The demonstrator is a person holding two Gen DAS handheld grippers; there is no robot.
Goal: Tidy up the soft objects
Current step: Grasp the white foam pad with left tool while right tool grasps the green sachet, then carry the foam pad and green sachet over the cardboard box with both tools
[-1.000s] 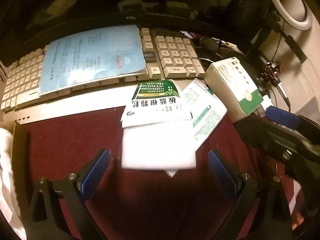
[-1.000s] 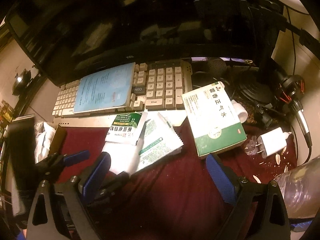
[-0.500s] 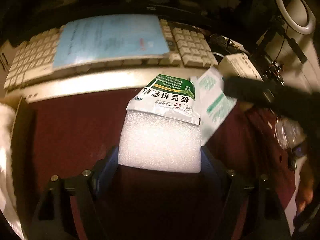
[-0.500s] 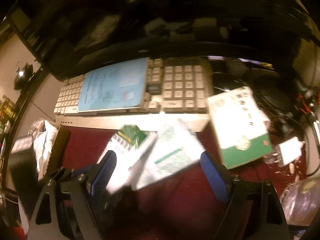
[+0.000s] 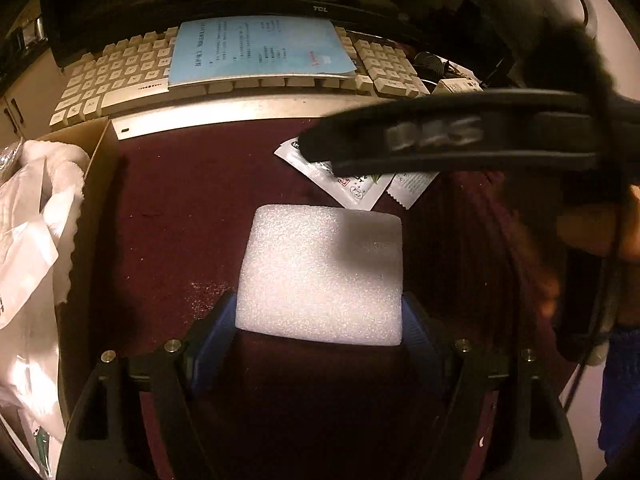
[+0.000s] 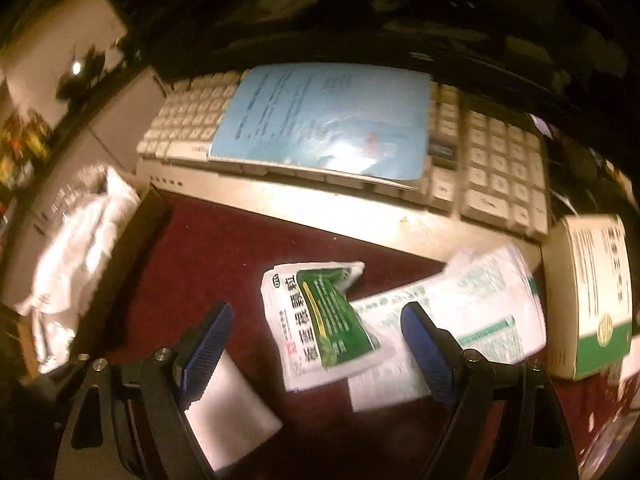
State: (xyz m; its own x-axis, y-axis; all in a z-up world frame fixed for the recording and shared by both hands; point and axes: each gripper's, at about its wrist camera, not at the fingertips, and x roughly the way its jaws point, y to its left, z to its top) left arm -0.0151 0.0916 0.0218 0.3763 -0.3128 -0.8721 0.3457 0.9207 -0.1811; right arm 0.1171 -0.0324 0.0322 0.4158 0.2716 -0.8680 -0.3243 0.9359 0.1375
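Note:
My left gripper (image 5: pixel 320 320) is shut on a white foam block (image 5: pixel 324 272), held above the dark red mat (image 5: pixel 192 208). The same foam block (image 6: pixel 228 412) shows at the lower left of the right wrist view, behind a blue pad. My right gripper (image 6: pixel 316 320) is open and hovers over a green and white sachet (image 6: pixel 320 320), which lies on the mat between its fingers. A second white sachet (image 6: pixel 460 320) lies partly under it, to the right. In the left wrist view the right gripper's black arm crosses above the sachets (image 5: pixel 352 184).
A cardboard box (image 5: pixel 100 168) with white soft items (image 5: pixel 36 216) stands at the left. A beige keyboard (image 5: pixel 120 80) with a blue booklet (image 5: pixel 260 48) lies at the back under a monitor. A green and white carton (image 6: pixel 592 292) sits at the right.
My left gripper closed on the foam block and carried it back and left, off the sachets. My right gripper moved left and lower, over the green sachet.

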